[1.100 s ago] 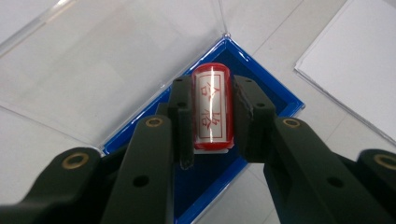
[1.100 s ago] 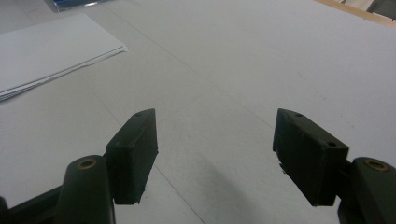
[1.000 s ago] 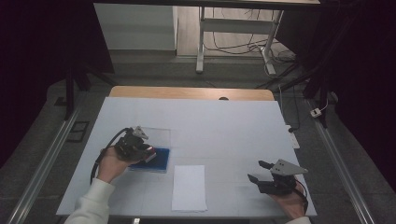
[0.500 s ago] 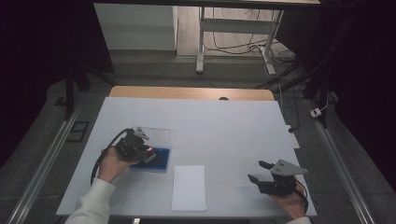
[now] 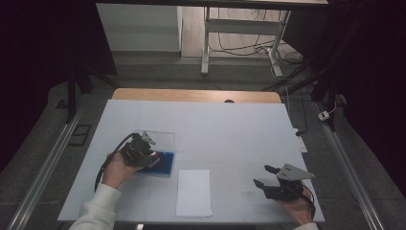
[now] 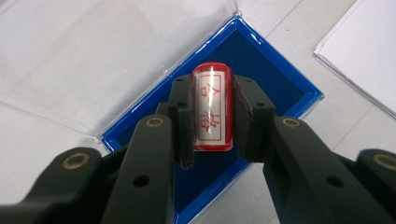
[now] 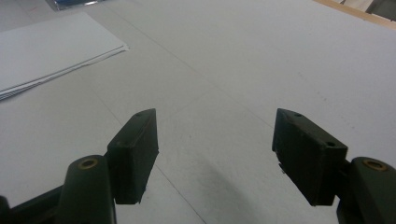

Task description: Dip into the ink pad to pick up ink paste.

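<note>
Inventory, taken from our left across to our right, at the white table (image 5: 230, 129).

Item one: left gripper (image 6: 212, 116), in our left hand (image 5: 115, 168), on the left side of the table. Its jaws are clamped on a red stamp (image 6: 212, 108), a small cylinder whose white label carries red characters. We hold the stamp over the ink pad case (image 6: 280, 88), a blue tray lined with a dark blue pad. Whether the stamp touches the pad we cannot tell.

Item two: clear lid (image 5: 160, 140) of that case, folded open flat on the table on the far side of the tray.

Item three: sheet of white paper (image 5: 194, 191), lying flat near the table's front edge, just right of the ink pad case and apart from it. In the right gripper view its corner (image 7: 56, 46) shows more than one sheet stacked.

Item four: right gripper (image 7: 215, 140), in our right hand (image 5: 294, 208), at the front right of the table, well apart from the paper. Its jaws stand wide apart with nothing between them, above bare table.
</note>
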`<state>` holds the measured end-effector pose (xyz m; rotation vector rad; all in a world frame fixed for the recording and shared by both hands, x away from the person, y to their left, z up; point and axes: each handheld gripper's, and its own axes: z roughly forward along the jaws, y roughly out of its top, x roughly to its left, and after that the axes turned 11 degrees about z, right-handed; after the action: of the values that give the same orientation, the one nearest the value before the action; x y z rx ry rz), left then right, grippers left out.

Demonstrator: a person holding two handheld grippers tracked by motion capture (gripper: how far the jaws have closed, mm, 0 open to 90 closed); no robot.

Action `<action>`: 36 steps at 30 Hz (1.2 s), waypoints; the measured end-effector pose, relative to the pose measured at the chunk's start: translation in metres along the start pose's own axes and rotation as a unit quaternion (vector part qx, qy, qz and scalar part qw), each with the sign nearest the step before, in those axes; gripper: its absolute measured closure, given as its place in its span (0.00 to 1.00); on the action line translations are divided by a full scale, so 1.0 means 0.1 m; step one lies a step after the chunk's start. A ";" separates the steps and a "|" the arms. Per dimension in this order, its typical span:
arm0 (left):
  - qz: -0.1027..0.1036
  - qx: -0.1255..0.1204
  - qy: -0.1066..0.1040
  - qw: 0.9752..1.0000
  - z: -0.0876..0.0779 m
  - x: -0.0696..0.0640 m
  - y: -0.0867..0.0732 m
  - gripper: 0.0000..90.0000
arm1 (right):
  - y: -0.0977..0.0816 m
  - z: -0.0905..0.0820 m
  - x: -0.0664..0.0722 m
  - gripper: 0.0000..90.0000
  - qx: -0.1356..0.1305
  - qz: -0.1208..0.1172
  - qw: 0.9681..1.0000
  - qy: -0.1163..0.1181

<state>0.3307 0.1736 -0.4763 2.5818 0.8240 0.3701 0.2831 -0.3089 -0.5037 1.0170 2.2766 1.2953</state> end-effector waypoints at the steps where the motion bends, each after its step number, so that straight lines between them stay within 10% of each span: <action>1: 0.001 0.002 0.000 1.000 0.01 0.00 0.01 0.79 | 0.00 0.00 0.00 0.34 0.000 -0.001 1.000 0.000; 36: 0.009 0.018 0.018 1.000 0.06 -0.06 0.04 0.79 | 0.01 0.02 0.03 0.34 0.006 -0.006 1.000 -0.001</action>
<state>0.3297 0.1652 -0.4813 2.6257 0.8270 0.4126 0.2830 -0.3046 -0.5036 1.0064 2.2883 1.2766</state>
